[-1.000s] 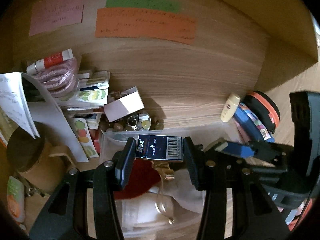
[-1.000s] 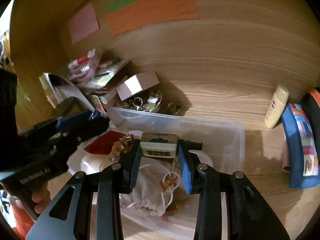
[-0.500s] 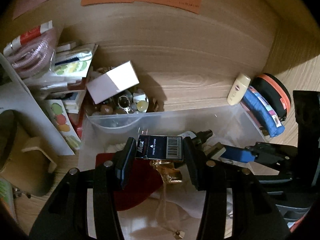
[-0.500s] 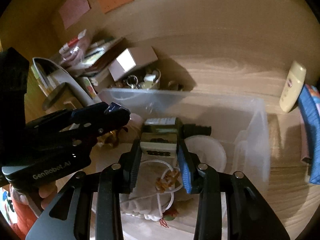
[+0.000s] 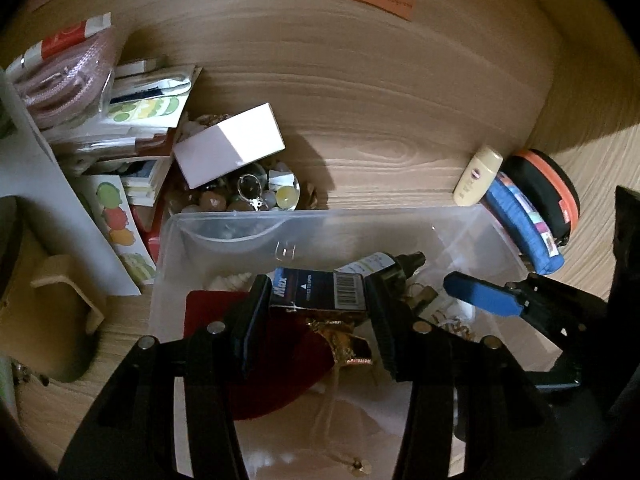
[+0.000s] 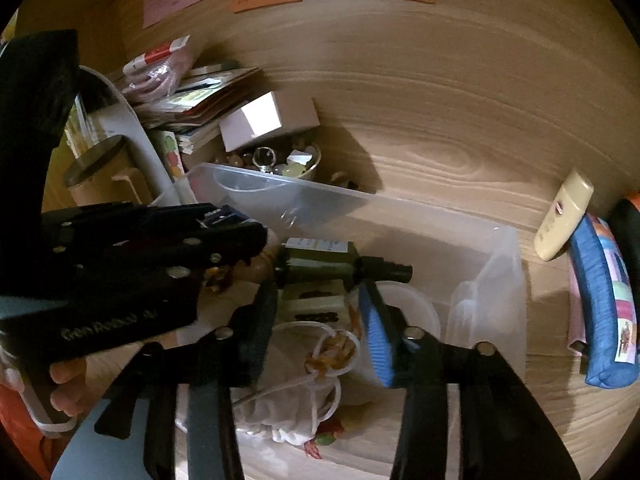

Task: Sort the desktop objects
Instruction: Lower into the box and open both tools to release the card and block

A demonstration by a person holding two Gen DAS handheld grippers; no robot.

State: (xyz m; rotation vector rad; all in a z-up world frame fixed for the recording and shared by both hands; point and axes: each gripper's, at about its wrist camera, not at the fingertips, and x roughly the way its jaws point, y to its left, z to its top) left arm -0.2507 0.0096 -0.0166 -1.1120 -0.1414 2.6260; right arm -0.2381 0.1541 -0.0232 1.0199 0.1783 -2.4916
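My left gripper (image 5: 318,300) is shut on a dark blue Max staples box (image 5: 318,291), held just inside a clear plastic bin (image 5: 320,216). My right gripper (image 6: 316,308) has its jaws spread around a small cream stamp block (image 6: 314,307) that sits low in the bin (image 6: 400,208), beside a dark green dropper bottle (image 6: 320,265); I cannot tell whether the pads still touch the block. The bin also holds a red pouch (image 5: 276,368), a gold bow (image 5: 344,340) and a white drawstring bag (image 6: 288,412). The right gripper (image 5: 480,300) shows at the right of the left wrist view.
A glass dish of beads and rings (image 5: 248,196) under a white box (image 5: 230,144) stands behind the bin. Papers and sticker sheets (image 5: 132,116) pile at the left, with a mug (image 5: 48,320). A cream tube (image 5: 478,174), a blue pouch (image 5: 524,228) and an orange-rimmed case (image 5: 548,196) lie right.
Both grippers have dropped lower into the bin. The right jaws have widened around the stamp block. The left still holds the staples box.
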